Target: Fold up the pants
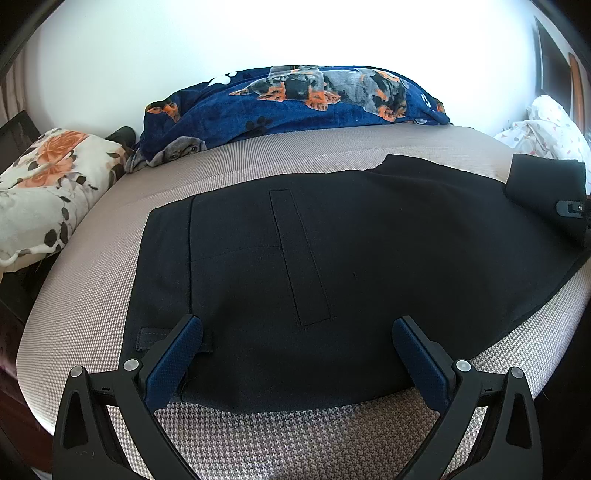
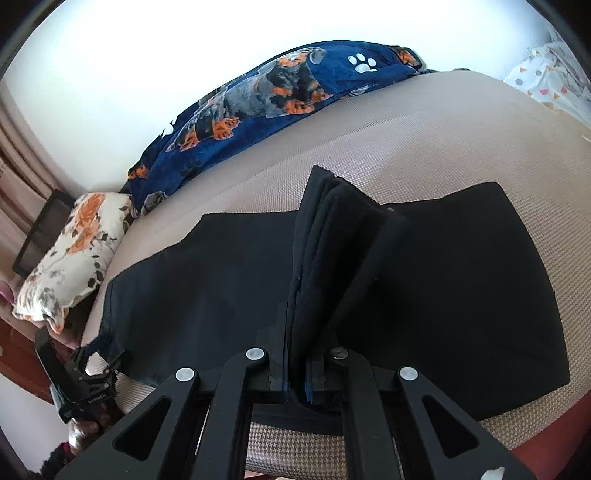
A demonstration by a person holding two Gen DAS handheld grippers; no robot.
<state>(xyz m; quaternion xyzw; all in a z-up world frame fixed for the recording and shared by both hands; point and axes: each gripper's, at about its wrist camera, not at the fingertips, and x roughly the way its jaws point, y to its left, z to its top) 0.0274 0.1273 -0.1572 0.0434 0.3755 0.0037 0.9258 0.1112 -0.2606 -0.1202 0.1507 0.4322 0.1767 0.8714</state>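
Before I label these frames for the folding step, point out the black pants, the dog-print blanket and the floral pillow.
black pants (image 1: 369, 236), left wrist view, flat cloth right of the back pocket.
dog-print blanket (image 1: 295, 107), left wrist view, blue middle part.
floral pillow (image 2: 74, 254), right wrist view, its top face.

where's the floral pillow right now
The floral pillow sits at the far left in both wrist views, off the left end of the mattress, just beside the blue dog-print blanket and left of the black pants.

Bright daylight, wall (image 1: 295, 33) blown out; sharp focus, strong fisheye edge warp.
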